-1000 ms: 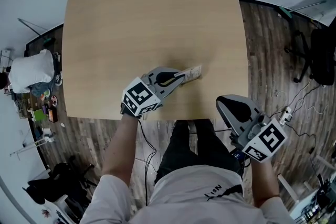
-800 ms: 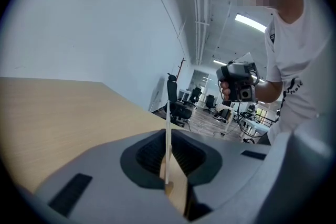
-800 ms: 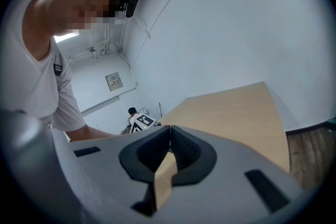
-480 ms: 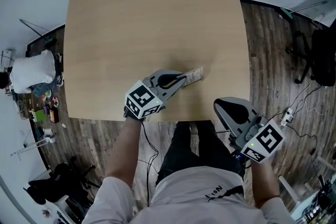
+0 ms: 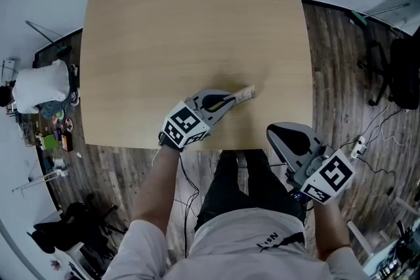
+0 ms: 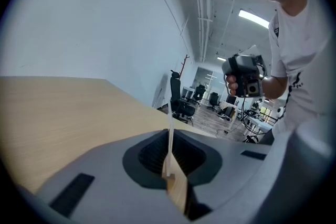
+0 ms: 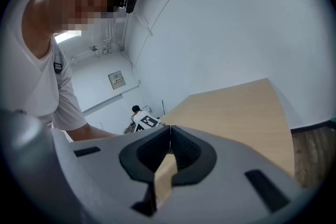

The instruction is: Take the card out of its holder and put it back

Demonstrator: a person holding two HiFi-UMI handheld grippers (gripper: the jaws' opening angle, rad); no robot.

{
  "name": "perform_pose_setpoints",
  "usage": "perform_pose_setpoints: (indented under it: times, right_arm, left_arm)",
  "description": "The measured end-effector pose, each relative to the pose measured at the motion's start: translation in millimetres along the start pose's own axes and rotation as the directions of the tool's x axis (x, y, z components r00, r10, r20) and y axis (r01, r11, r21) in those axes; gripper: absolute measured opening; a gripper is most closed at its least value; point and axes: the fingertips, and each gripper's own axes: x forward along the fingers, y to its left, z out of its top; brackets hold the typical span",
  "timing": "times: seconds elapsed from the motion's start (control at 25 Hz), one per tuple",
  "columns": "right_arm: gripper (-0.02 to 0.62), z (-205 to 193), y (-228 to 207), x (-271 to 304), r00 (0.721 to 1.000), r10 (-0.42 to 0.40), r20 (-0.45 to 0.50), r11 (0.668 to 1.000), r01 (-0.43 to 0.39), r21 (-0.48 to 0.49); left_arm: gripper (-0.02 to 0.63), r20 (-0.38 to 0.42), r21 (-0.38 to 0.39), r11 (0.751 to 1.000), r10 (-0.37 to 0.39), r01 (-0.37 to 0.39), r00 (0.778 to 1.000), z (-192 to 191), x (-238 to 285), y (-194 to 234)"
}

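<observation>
Left tongs [image 5: 230,99] grip the card [image 5: 243,94], edge-on in their view; right tongs [image 7: 169,140] meet, empty.

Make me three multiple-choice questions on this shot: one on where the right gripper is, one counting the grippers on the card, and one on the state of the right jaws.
1. Where is the right gripper relative to the table?
A. Over its middle
B. At its near edge, by the right corner
C. Resting on its far edge

2. How many grippers grip the card?
A. None
B. One
C. Two

3. How do the right gripper's jaws stand?
A. Wide apart
B. Shut on a pen
C. Together, nothing between

Answers:
1 B: the head view shows it at the near right corner, with most of its body past the edge.
2 B: only the left gripper is clamped on the card, which shows edge-on in the left gripper view.
3 C: the right gripper view shows the jaws meeting with nothing between them.
</observation>
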Motion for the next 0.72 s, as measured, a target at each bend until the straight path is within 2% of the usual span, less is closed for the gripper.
perform_pose_setpoints:
  times: [0.24, 0.4, 0.72]
  right_arm:
    - [0.015, 2, 1, -5, 1.0, 0.004, 0.004, 1.0, -0.004, -0.005]
    - [0.015, 9, 5, -4, 1.0, 0.013, 0.021, 1.0, -0.013, -0.019]
    - [0.015, 43, 23, -8, 0.998, 0.013, 0.061, 0.997, -0.008, -0.08]
  left_arm:
    - [0.058, 0.053, -0.051, 0.999, 0.021, -0.018, 0.998, 13, -8, 1]
    - [0.058, 0.076, -0.048, 0.997, 0.06, -0.056, 0.995, 29, -17, 2]
    - [0.058, 0.182, -0.03, 0.992, 0.123, -0.12, 0.976, 95, -45, -28]
